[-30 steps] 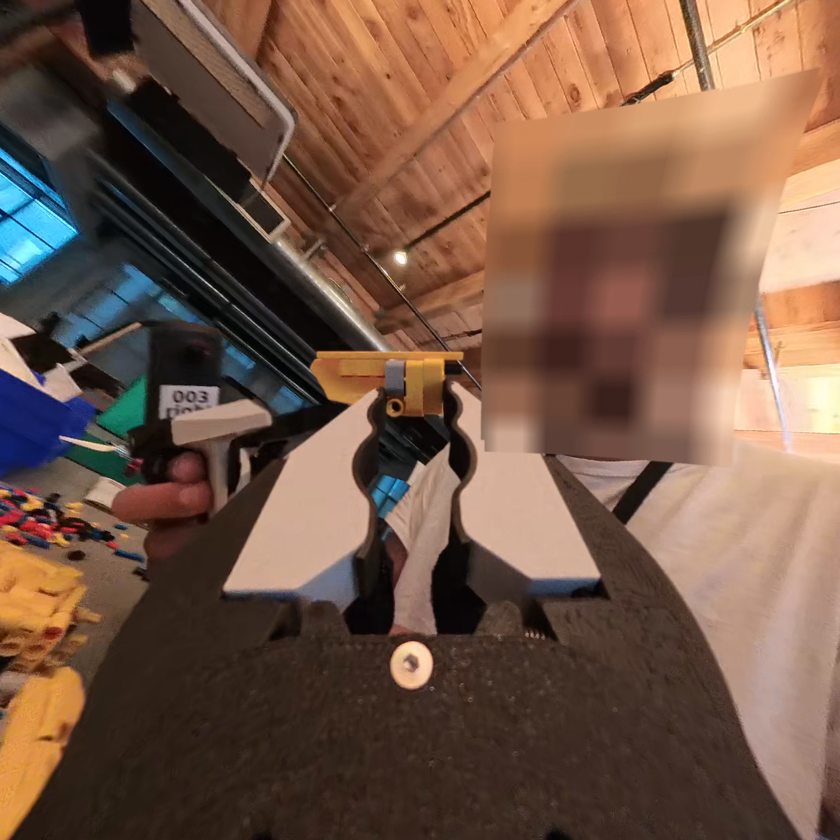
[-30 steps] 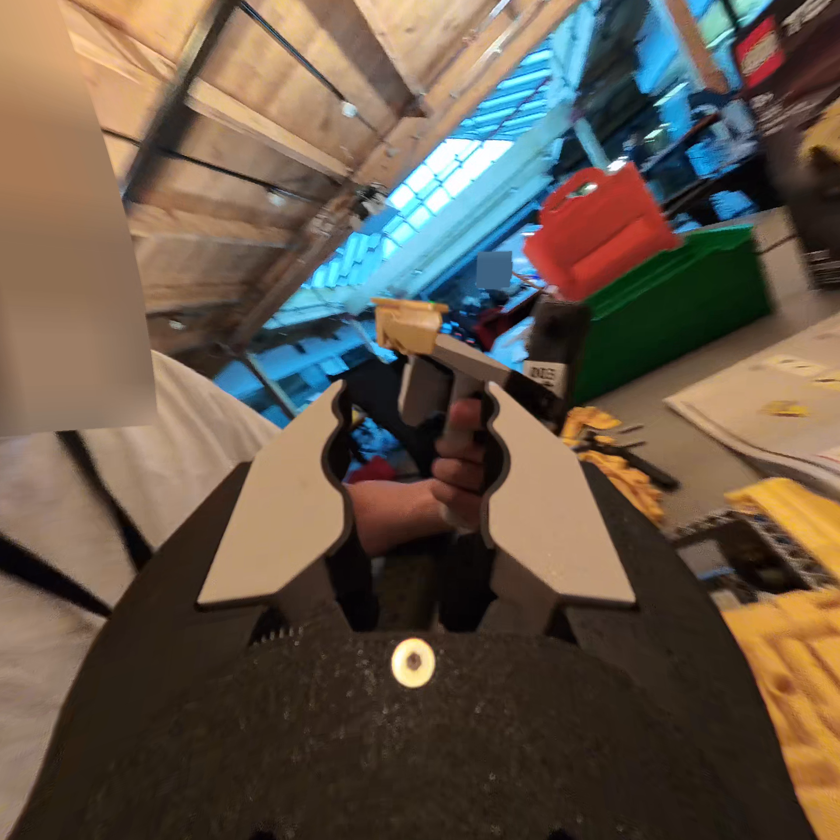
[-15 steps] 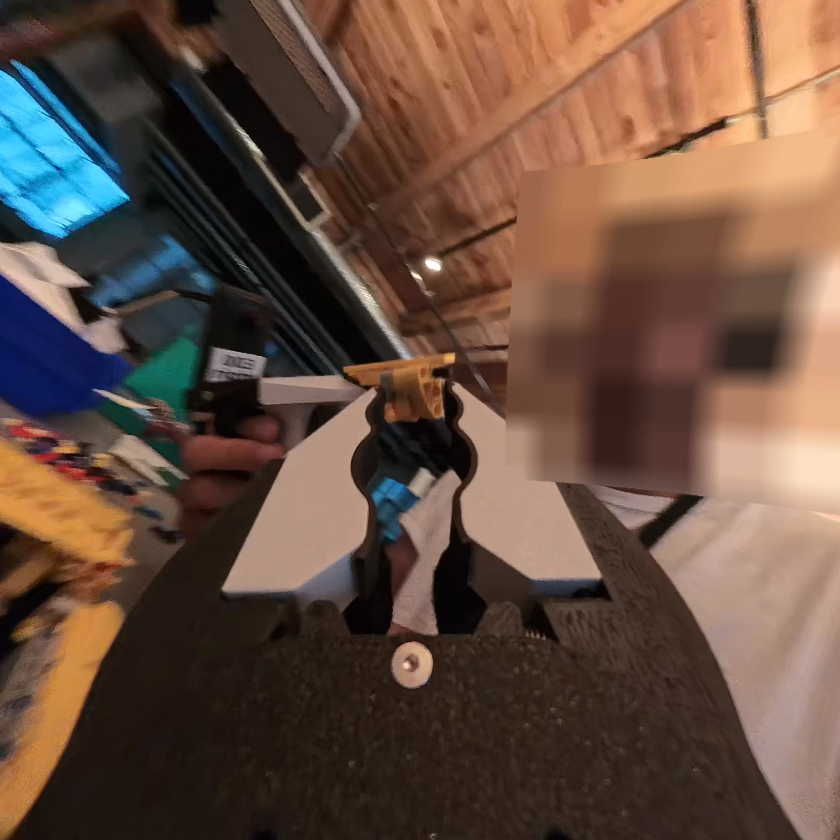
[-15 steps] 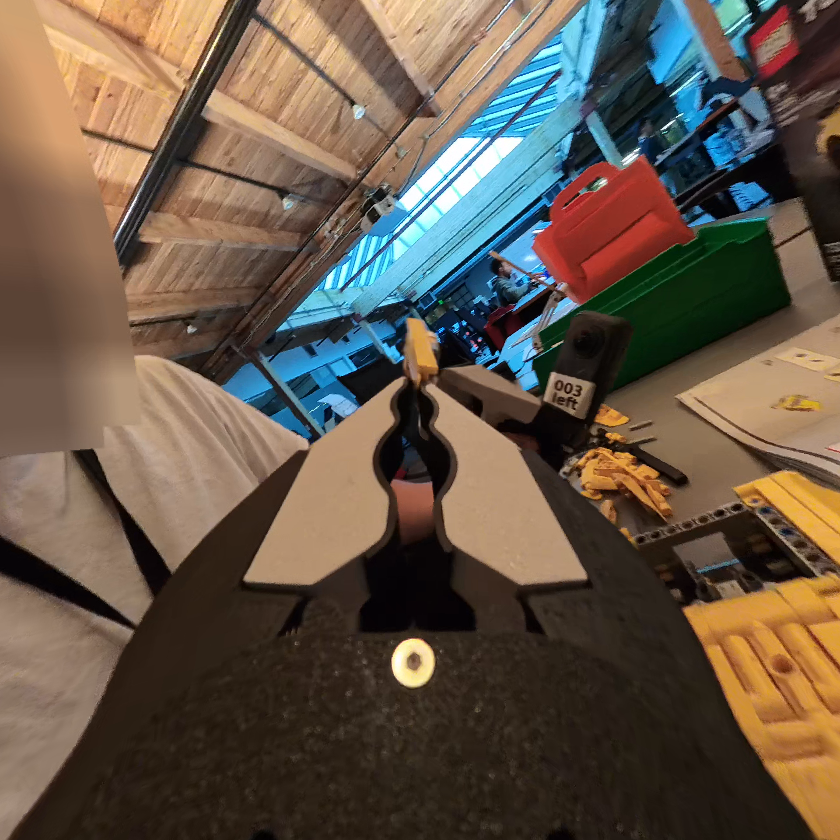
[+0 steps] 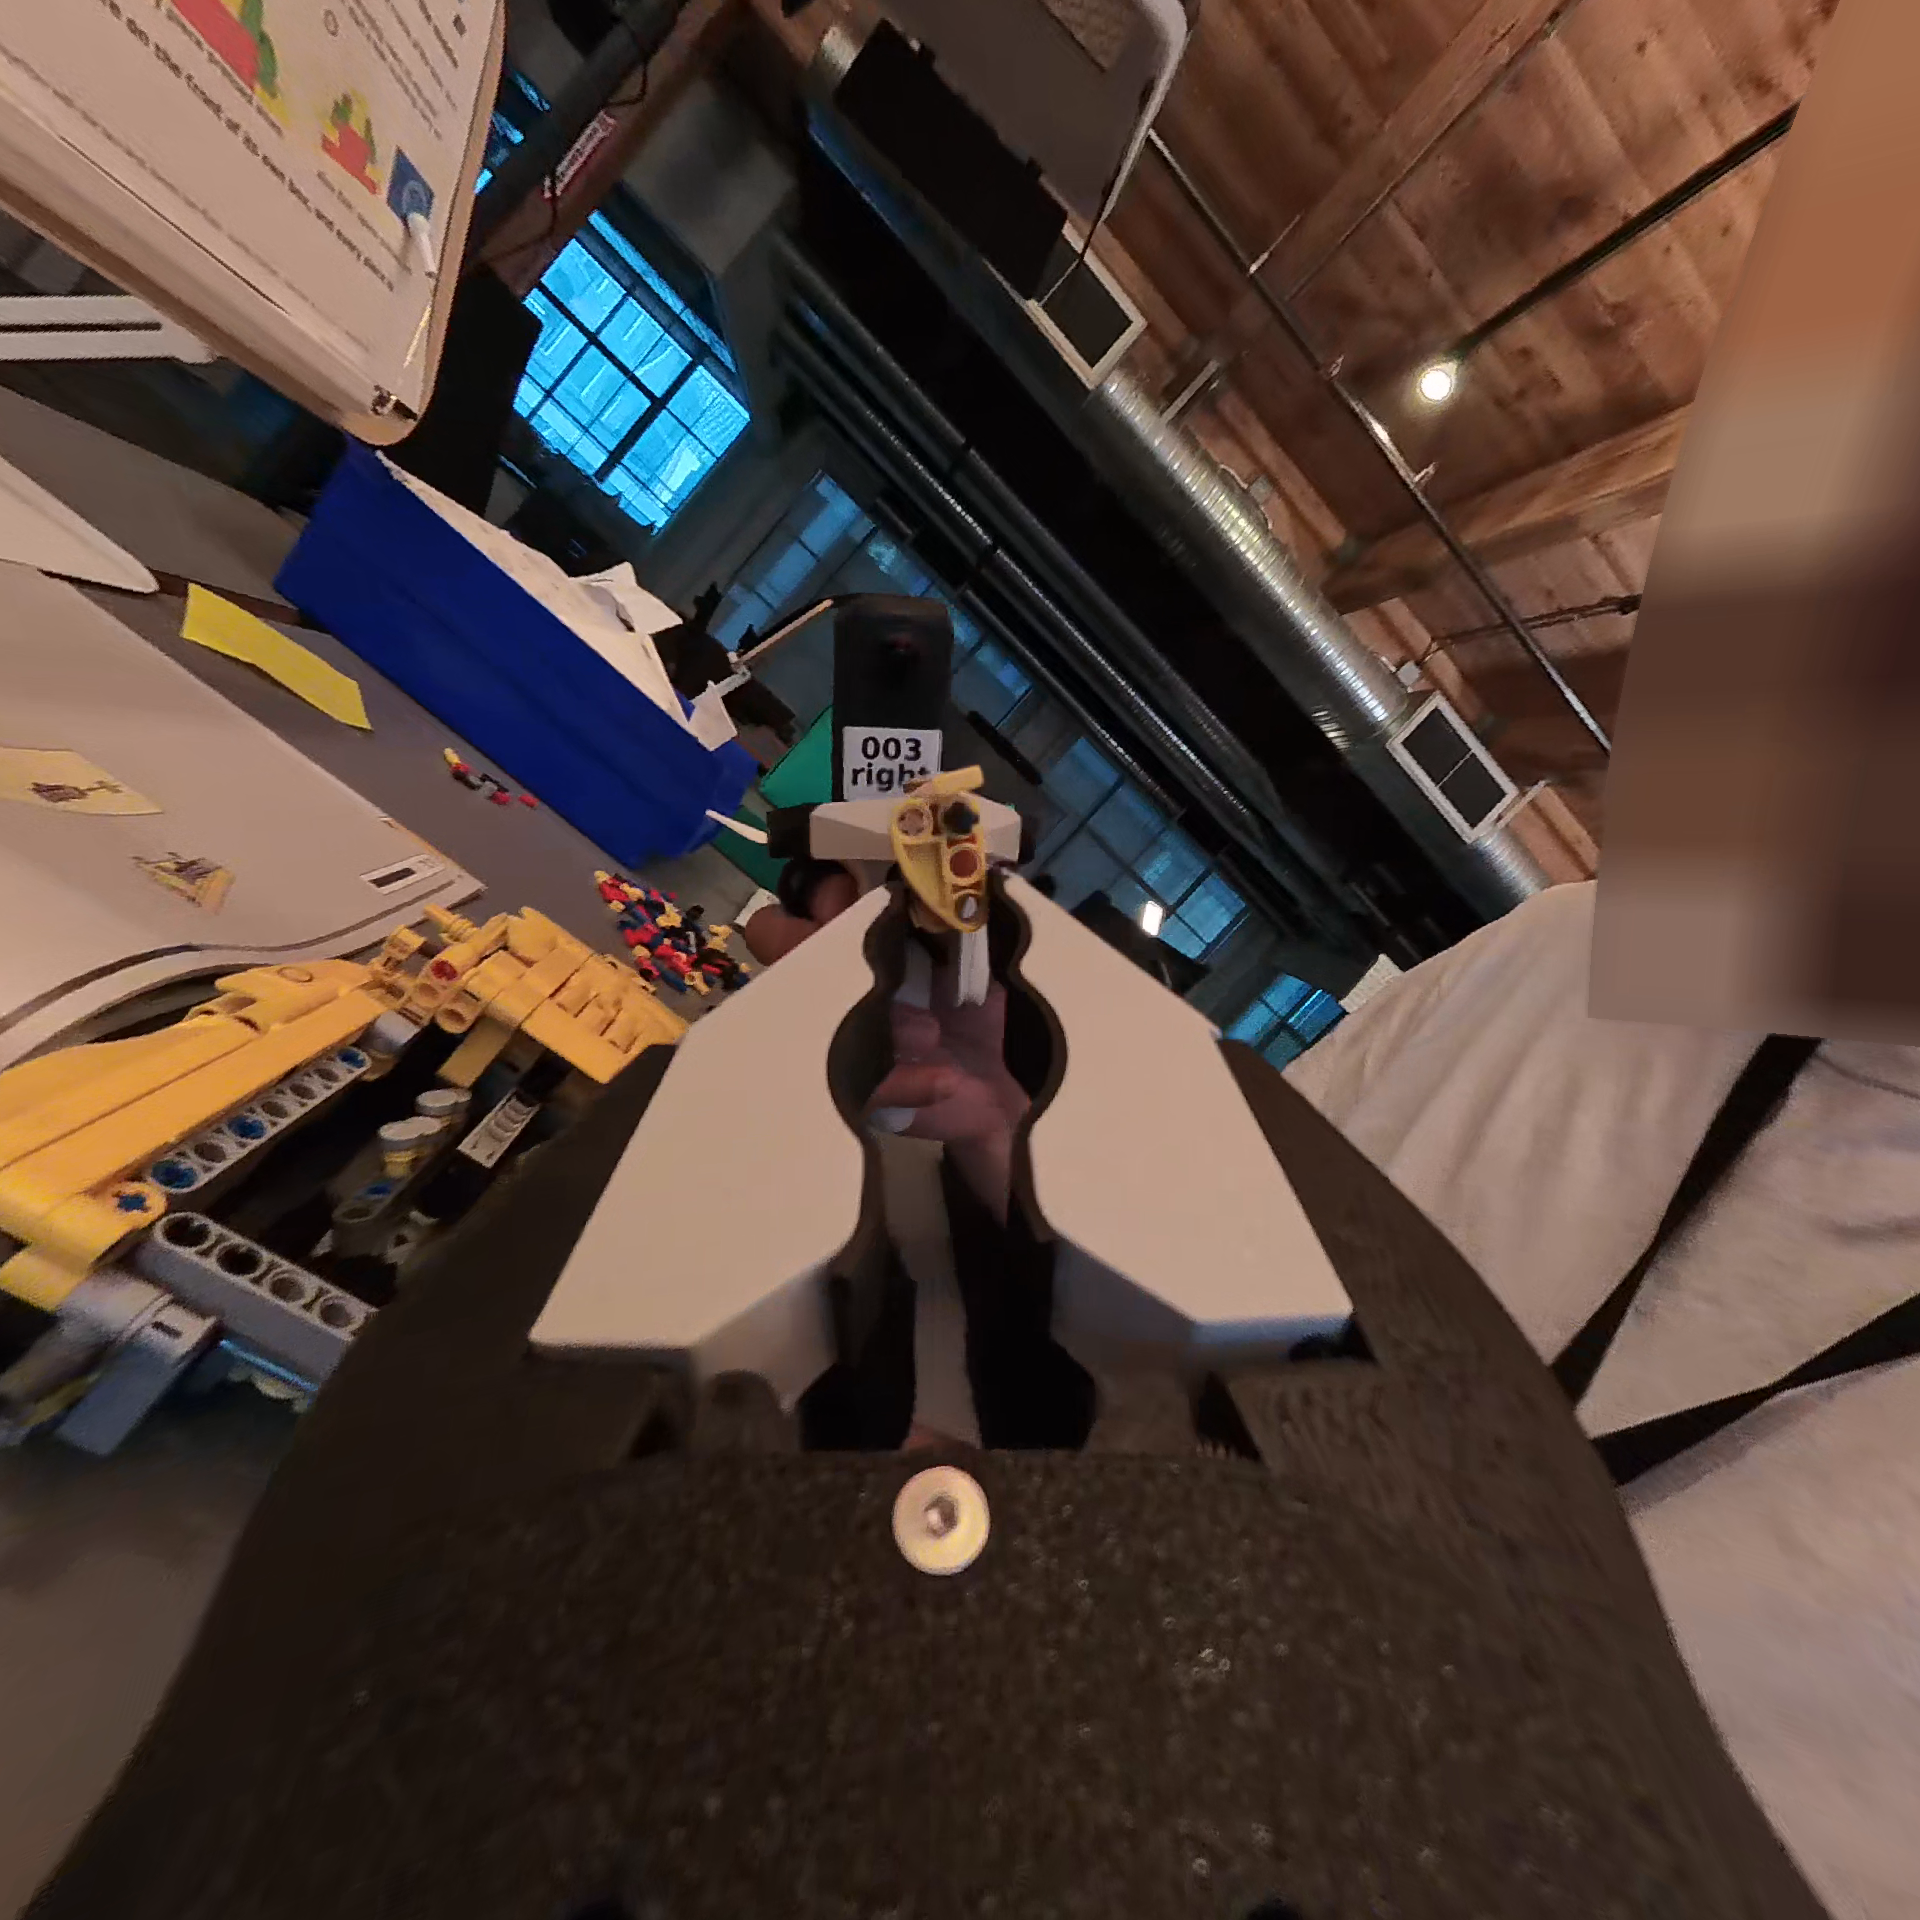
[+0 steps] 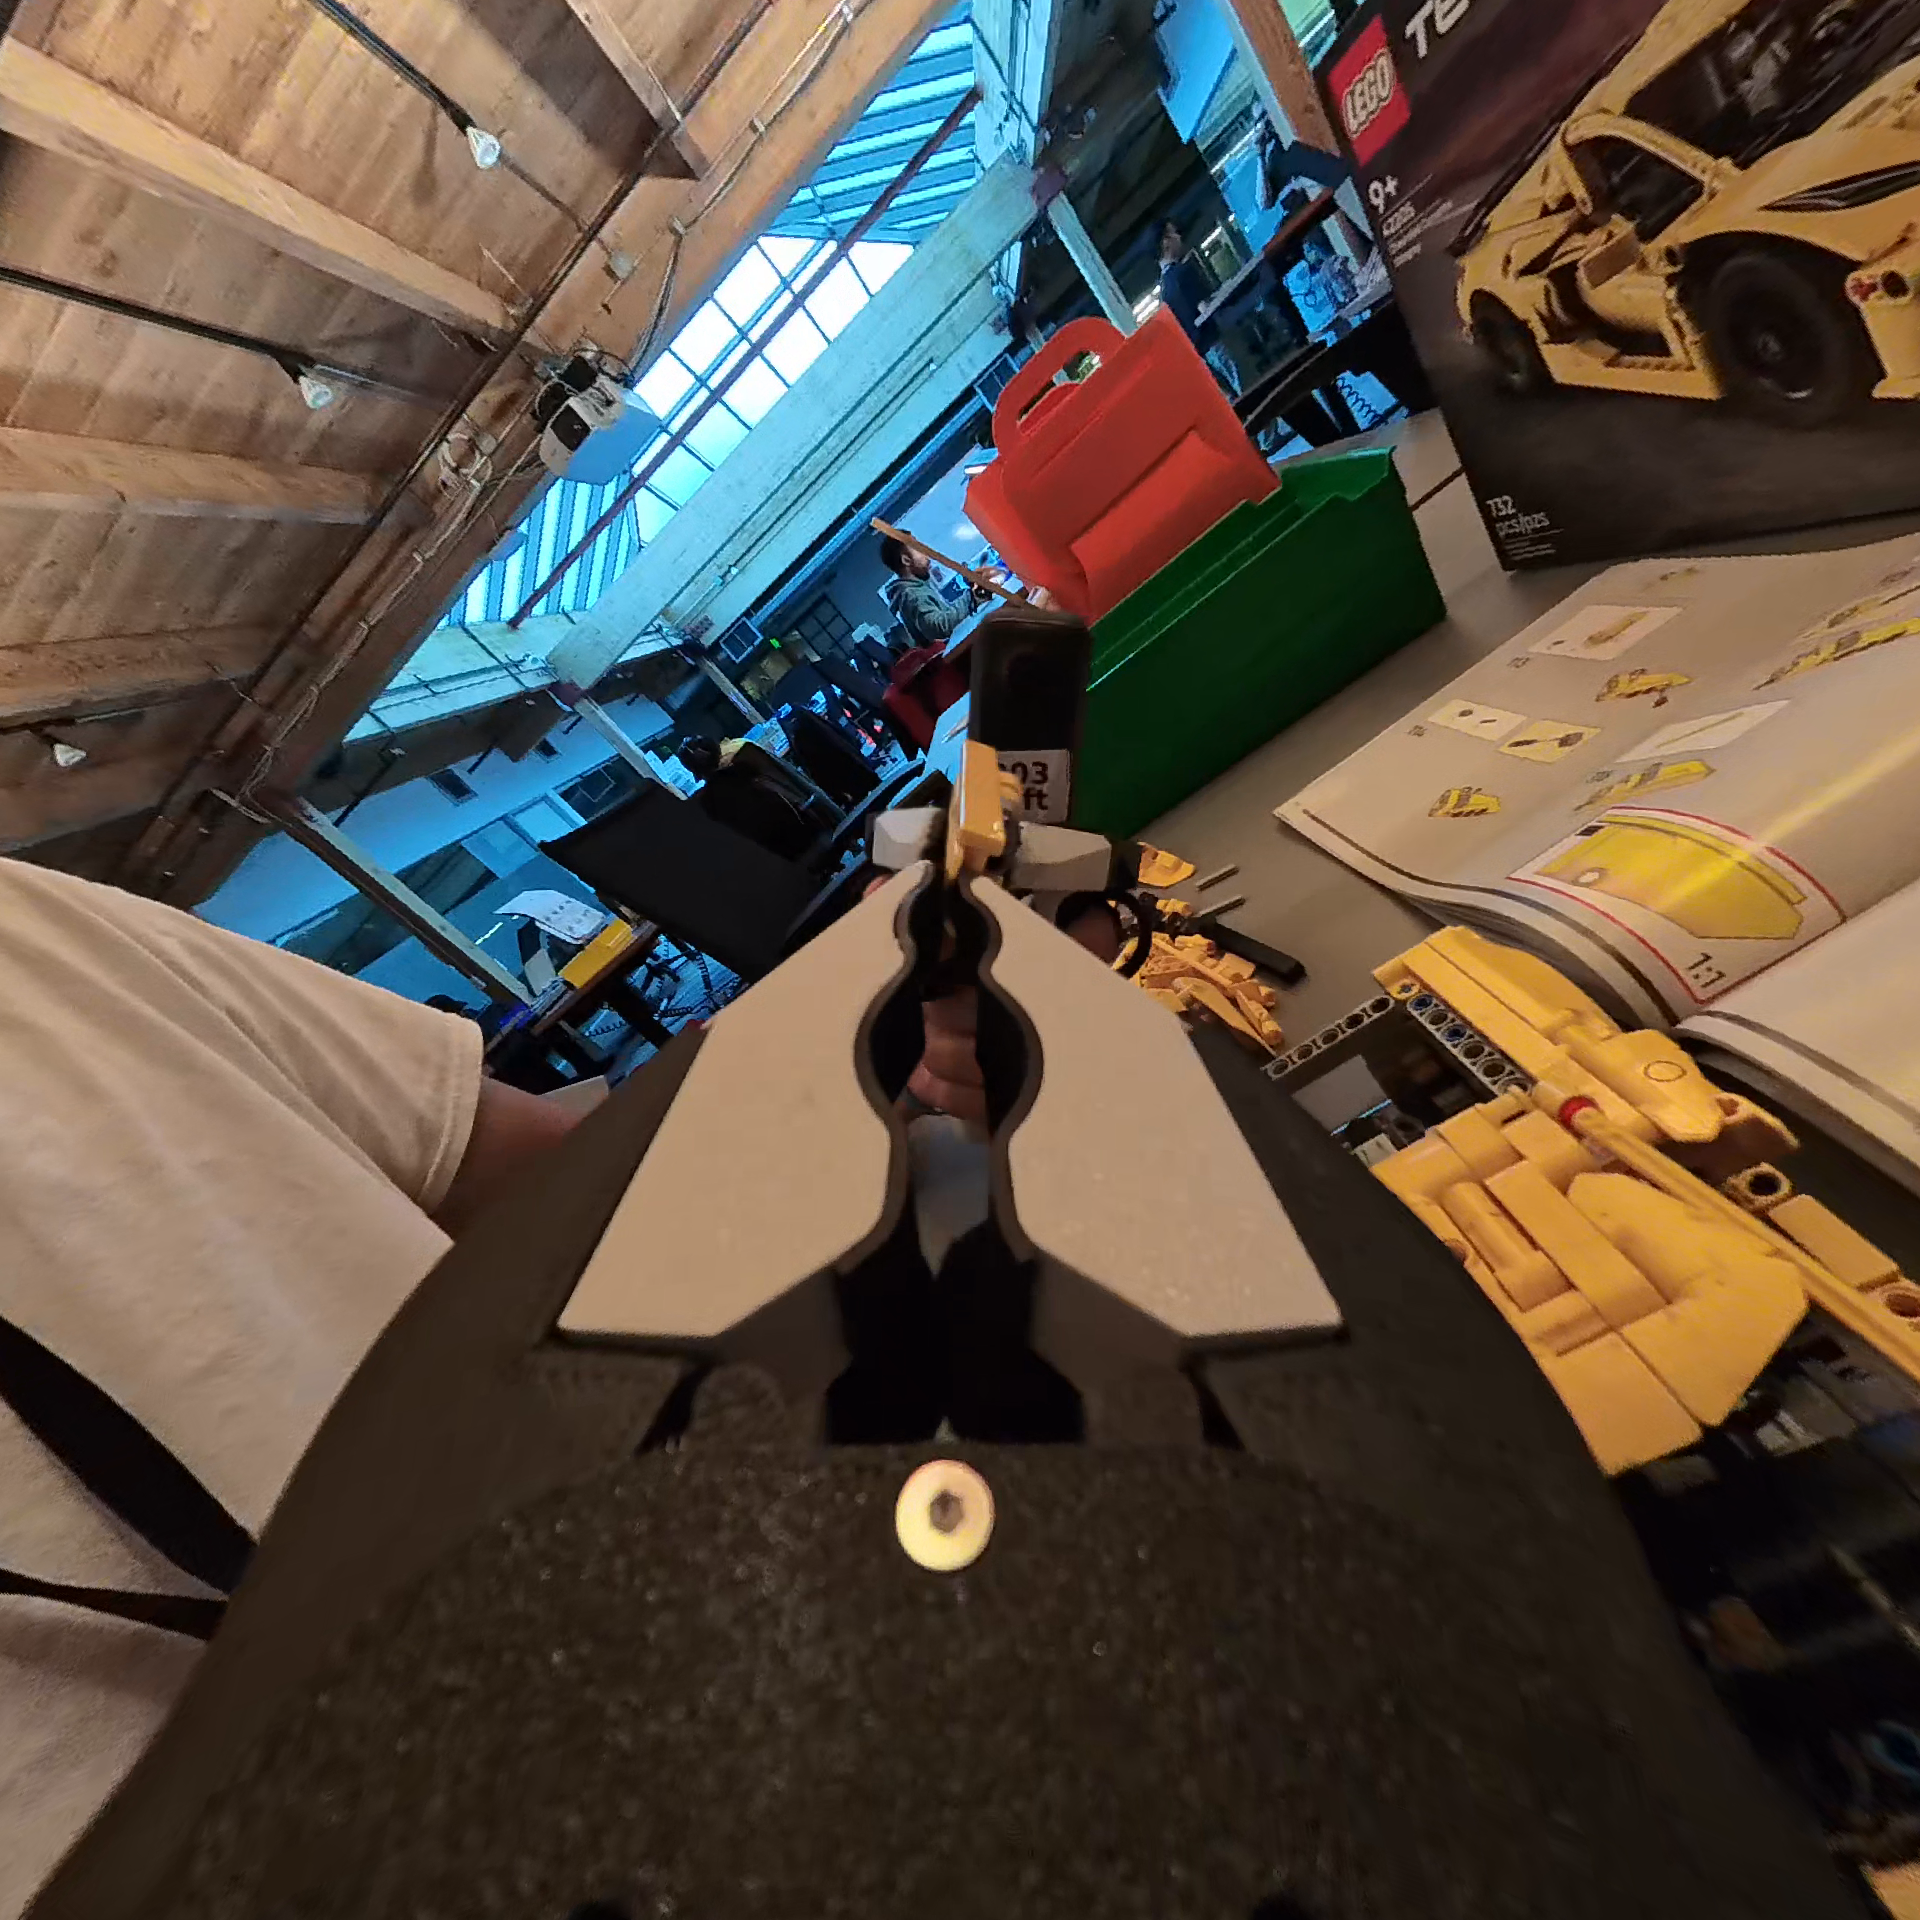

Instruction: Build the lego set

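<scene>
Claws met tip to tip above the table (image 6: 1351, 883), both raised toward the wood ceiling. Your left claw (image 5: 940, 914) was clamped on a small yellow lego piece (image 5: 940, 857); its tips pinched the lower end, and the upper end with its holes and a black pin stuck out past them. Your right claw (image 6: 961, 878) was closed on the same piece, seen edge-on there as a thin yellow strip (image 6: 977, 816) rising from between its tips. In each view the other claw sat right behind the piece, fingers crossing it sideways, with a hand (image 5: 935, 1081) visible through the gap.

Half-built yellow car (image 6: 1558, 1195) lay on the table below and to the side, grey and black beams showing at its edge. Open instruction booklet (image 6: 1662, 779) lay beyond it, with the set's box (image 6: 1662, 260) standing behind. Loose yellow parts (image 6: 1205, 977) sat near a green bin (image 6: 1247, 644) with a red case (image 6: 1112, 468) on it. Left view showed a blue bin (image 5: 499, 644) and a scatter of small red, blue and black pins (image 5: 665, 935) on the table.
</scene>
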`<move>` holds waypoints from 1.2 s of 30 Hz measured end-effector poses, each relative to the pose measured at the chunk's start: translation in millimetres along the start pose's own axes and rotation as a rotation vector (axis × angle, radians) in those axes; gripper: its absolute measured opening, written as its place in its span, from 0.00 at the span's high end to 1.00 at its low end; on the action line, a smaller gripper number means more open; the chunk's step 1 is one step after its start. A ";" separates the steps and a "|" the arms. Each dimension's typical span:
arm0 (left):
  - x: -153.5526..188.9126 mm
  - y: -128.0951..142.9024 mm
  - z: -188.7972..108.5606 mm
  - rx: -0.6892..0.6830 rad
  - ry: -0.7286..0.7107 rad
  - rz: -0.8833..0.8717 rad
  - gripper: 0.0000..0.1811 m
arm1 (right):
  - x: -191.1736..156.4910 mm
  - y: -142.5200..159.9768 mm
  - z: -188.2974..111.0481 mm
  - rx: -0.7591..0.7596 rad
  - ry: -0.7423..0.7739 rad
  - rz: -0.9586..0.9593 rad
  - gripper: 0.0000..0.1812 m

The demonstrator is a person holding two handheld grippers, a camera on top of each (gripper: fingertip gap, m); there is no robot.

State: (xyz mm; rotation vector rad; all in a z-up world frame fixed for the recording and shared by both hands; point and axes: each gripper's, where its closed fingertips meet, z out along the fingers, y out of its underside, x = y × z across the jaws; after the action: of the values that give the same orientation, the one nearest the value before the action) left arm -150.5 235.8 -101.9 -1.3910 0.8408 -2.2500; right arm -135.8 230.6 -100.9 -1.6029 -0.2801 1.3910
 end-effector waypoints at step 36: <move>-5.9 4.4 0.7 -0.063 -0.209 0.325 0.89 | 1.2 11.3 3.0 -0.054 -0.044 0.128 1.00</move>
State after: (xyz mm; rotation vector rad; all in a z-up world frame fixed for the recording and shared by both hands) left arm -147.3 235.7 -108.6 -1.3748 0.9917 -1.8158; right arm -142.4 227.2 -110.0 -1.6602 -0.2462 1.5294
